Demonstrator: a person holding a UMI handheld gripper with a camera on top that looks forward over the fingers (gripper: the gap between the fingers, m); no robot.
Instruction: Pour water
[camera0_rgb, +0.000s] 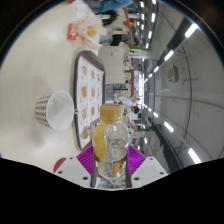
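Gripping a clear bottle (112, 148), the claw (111, 160), tilted view of table (40, 75), paper cup (55, 109), lit ceiling strips.

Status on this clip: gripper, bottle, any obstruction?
Hand-held gripper shut on bottle, tilted. Paper cup ahead, on its side. Nothing between them.

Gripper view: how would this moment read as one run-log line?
hand-held gripper: shut on bottle | paper cup: upright on table, apart | pour: not yet started
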